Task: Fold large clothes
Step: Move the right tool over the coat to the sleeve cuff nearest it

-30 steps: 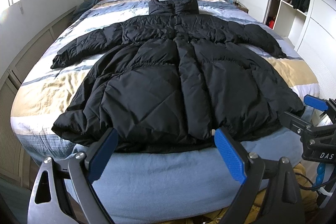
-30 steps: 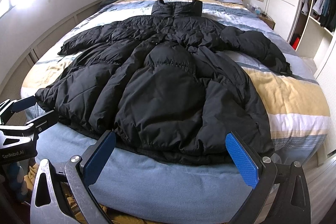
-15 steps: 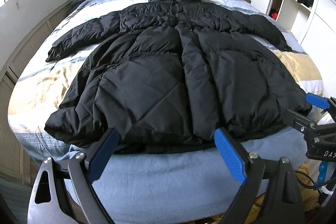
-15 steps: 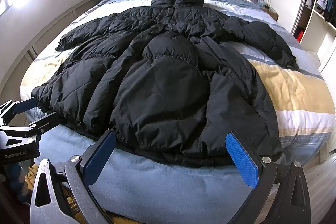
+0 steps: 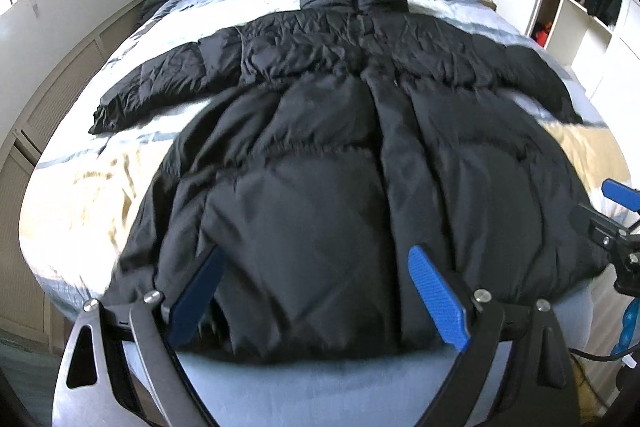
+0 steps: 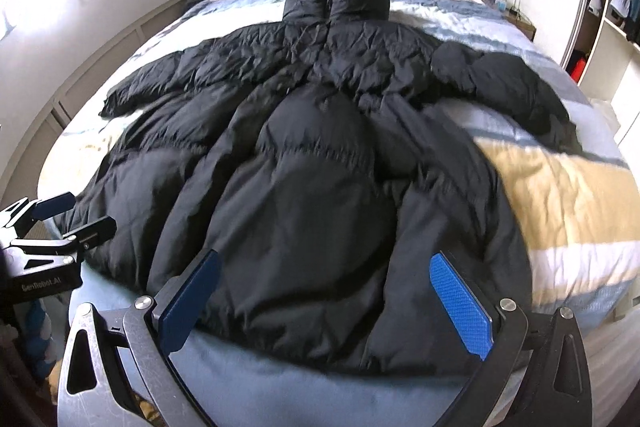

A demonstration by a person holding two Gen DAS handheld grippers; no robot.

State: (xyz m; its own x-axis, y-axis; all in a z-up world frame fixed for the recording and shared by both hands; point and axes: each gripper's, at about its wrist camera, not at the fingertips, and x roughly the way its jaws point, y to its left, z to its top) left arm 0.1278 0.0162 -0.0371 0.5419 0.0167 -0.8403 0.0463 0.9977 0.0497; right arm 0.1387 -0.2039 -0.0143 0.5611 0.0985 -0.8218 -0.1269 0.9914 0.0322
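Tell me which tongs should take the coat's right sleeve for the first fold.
Probably the right tongs. They hang open over the black puffer coat nearer the right sleeve. The left tongs, also open, sit toward the coat's other half.

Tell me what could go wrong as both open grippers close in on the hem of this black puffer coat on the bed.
1. The black puffer coat is thick and slick-looking; the left gripper or right gripper may pinch only the top layer of the hem.
2. The hem lies at the foot edge of the bed, so a tug could slide the coat off.
3. The bunched sleeve may fold unevenly.
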